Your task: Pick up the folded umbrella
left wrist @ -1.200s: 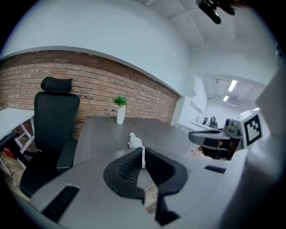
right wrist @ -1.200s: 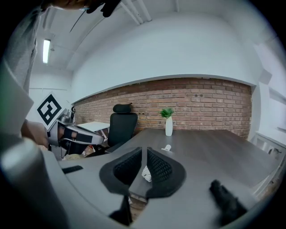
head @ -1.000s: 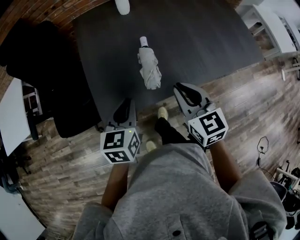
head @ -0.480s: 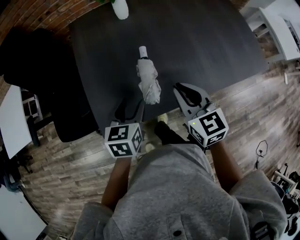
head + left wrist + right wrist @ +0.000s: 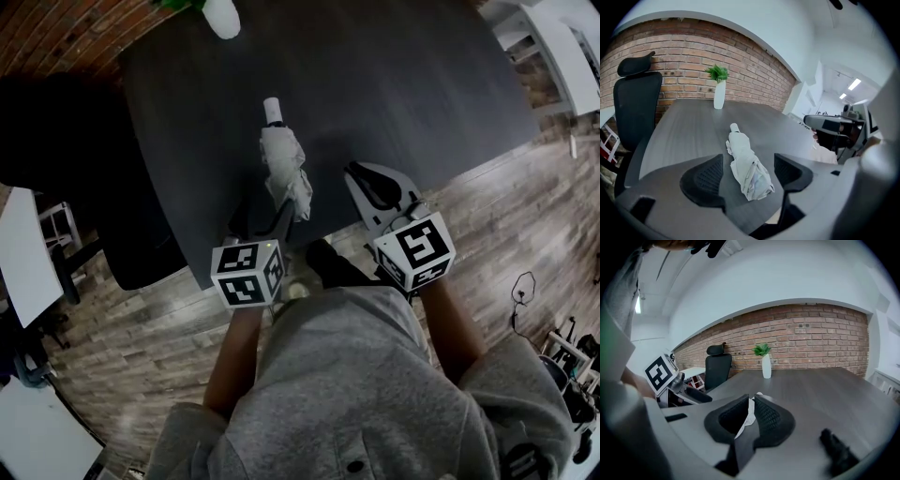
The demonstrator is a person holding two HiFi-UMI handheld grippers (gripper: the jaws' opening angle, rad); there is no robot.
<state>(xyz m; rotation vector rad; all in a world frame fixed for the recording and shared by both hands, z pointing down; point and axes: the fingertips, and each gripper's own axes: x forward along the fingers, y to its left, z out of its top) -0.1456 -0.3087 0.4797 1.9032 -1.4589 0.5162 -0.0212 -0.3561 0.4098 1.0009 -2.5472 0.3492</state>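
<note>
Folded white fabric umbrella [image 5: 284, 169] lies on the dark grey tabletop [image 5: 394, 84]. Its long axis runs away from me, handle end toward the red brick wall [image 5: 684, 61], bunched end near the front edge. My left gripper [image 5: 749, 165] has just been opening: its jaws are spread and the umbrella's near end lies between them, unpressed. My right gripper [image 5: 751, 404] has its jaws all but together and is empty.

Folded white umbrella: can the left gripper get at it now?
Probably yes: left gripper jaws have just been opening, the folded white umbrella with its near end between them; nothing in the way.
</note>
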